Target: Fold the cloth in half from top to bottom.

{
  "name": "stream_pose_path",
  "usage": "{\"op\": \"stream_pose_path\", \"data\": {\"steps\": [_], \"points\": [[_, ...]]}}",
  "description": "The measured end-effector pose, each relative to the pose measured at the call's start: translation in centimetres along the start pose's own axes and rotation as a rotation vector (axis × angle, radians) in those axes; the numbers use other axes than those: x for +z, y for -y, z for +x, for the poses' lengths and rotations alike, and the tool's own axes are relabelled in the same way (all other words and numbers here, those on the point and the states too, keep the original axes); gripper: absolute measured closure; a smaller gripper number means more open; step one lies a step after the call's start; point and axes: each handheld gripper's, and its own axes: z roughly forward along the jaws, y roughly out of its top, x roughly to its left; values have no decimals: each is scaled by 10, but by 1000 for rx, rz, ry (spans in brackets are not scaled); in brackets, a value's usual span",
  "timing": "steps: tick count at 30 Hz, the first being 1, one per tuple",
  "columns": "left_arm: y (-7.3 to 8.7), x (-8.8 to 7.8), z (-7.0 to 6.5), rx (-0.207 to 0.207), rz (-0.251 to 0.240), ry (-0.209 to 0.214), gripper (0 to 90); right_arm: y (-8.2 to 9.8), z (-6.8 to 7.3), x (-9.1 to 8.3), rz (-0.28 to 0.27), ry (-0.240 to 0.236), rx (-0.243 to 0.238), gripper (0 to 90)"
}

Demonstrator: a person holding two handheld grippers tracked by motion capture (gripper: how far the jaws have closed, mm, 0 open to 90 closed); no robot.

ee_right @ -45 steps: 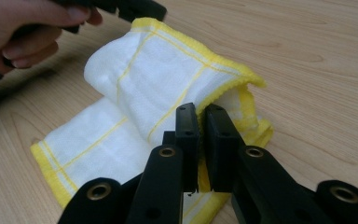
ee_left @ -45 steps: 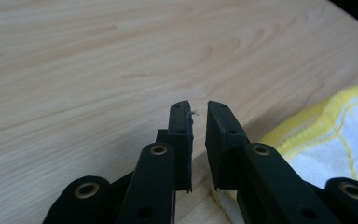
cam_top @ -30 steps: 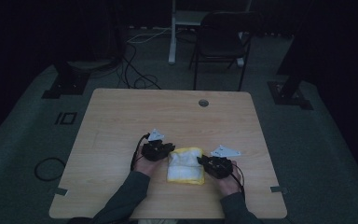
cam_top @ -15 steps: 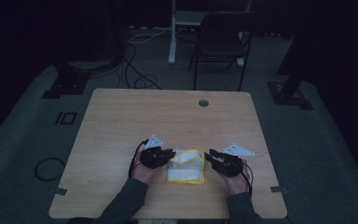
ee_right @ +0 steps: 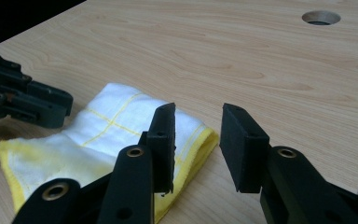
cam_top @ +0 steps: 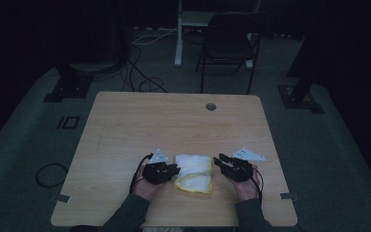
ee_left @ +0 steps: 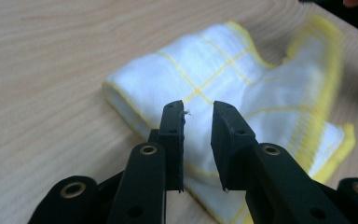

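A folded cloth (cam_top: 193, 172) lies on the worktop (cam_top: 174, 121) in the lower middle of the high view, between the two hands. It is a soft, white woven dishcloth crossed by thin yellow grid lines and bordered with a thicker, fuzzy yellow hem. It is folded into a rough rectangle; in the left gripper view the fold forms a rounded, padded edge at the centre of the frame, and a looser layer with a frayed yellow border spreads toward the right side. The worktop is pale wood-grain laminate, smooth and matte, with rounded corners and a round cable hole (cam_top: 211, 106) toward the upper middle of the high view.

The left tongs (cam_top: 175, 169) are matte black, with flat, blocky pads carried on pinned link arms with brass-coloured rivets. Their jaws have just been opening and now stand a narrow gap apart, released, holding nothing. In the left gripper view they hang just over the near folded edge of the cloth; whether the tips brush the fabric cannot be told.

The right tongs (cam_top: 217, 160) are of the same black build. Their jaws have also just been opening and stand somewhat wider, released and empty. In the right gripper view the left pad sits above the yellow-hemmed corner of the cloth at lower centre, while the right pad hangs over bare wood.
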Motion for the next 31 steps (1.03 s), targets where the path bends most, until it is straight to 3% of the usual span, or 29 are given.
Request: {"op": "stream_pose_path", "data": {"steps": [11,17,22,31], "points": [[8,-7,-4,34,5,-17,732,3,-1,-1,8,11,-5,643],[15,-16,9,8,-13,-58,724,16,-16,-1,47,70,12,623],[19,-18,19,-2,0,-103,717,25,-32,3,90,138,36,602],[20,-21,29,-22,-5,-143,707,28,-46,6,107,180,61,596]]}}
